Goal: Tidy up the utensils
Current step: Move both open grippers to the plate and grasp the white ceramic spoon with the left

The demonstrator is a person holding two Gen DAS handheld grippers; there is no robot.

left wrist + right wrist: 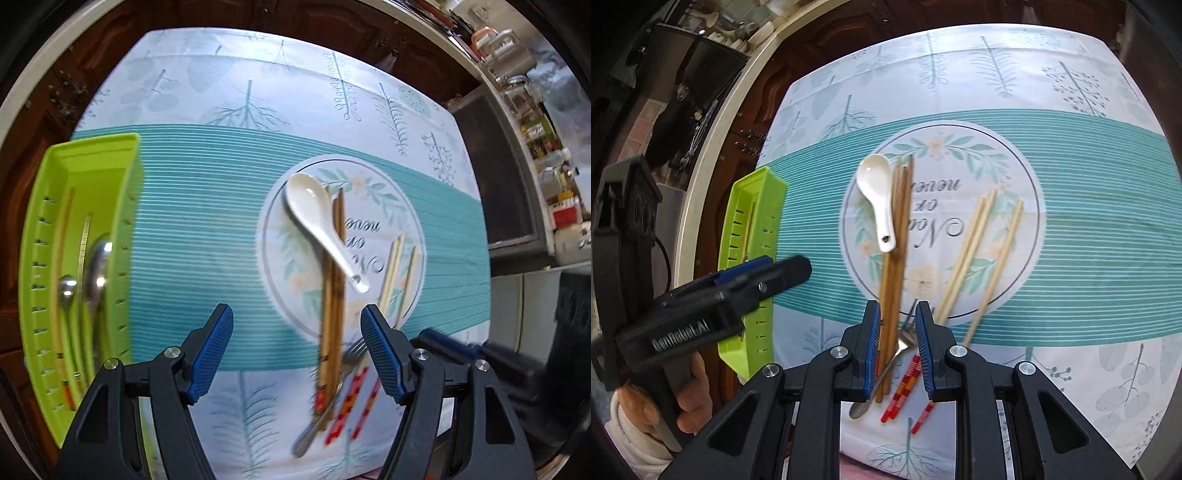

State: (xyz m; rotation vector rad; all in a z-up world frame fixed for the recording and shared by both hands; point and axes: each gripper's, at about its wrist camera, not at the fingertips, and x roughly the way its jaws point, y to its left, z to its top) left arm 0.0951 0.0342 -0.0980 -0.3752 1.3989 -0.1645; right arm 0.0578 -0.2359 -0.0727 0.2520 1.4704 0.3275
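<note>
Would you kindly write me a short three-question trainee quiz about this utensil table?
1. True or false: the white ceramic spoon already lies in the green tray.
2. Which lies partly across the dark brown chopsticks? A) white ceramic spoon B) metal spoons C) green tray
3. Fill in: the left gripper is open and holds ____.

Key: 1 false, it rests on the printed mat; 2 A; 3 nothing.

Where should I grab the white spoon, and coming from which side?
Grip the white spoon by its narrow handle, from above, jaws across it. The handle end overlaps the dark chopsticks, seemingly resting raised on them, while the bowl is wide and rounded.
</note>
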